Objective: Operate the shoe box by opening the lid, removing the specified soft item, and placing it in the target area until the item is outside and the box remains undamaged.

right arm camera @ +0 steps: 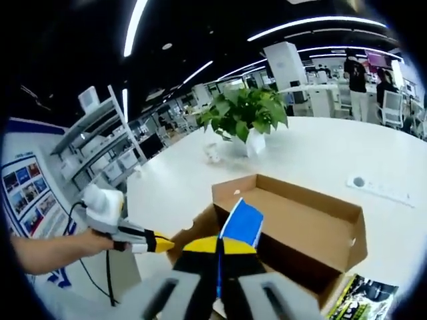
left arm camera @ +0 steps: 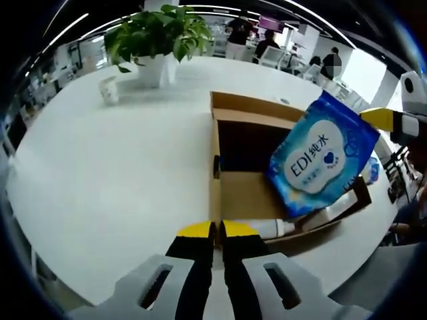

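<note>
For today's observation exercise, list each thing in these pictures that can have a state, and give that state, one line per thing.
shoe box: open, lid folded back, resting on the table.
blue wipes pack: lifted above the box, pinched at one edge.
right gripper: shut on the blue wipes pack.
left gripper: jaws together at the box's near wall; grip on it cannot be told.
potted plant: upright.
white table: carrying box and plant.

White table [left arm camera: 120, 173] carries cardboard box [left arm camera: 250, 193], potted plant [left arm camera: 157, 40], cup [left arm camera: 109, 90].
</note>
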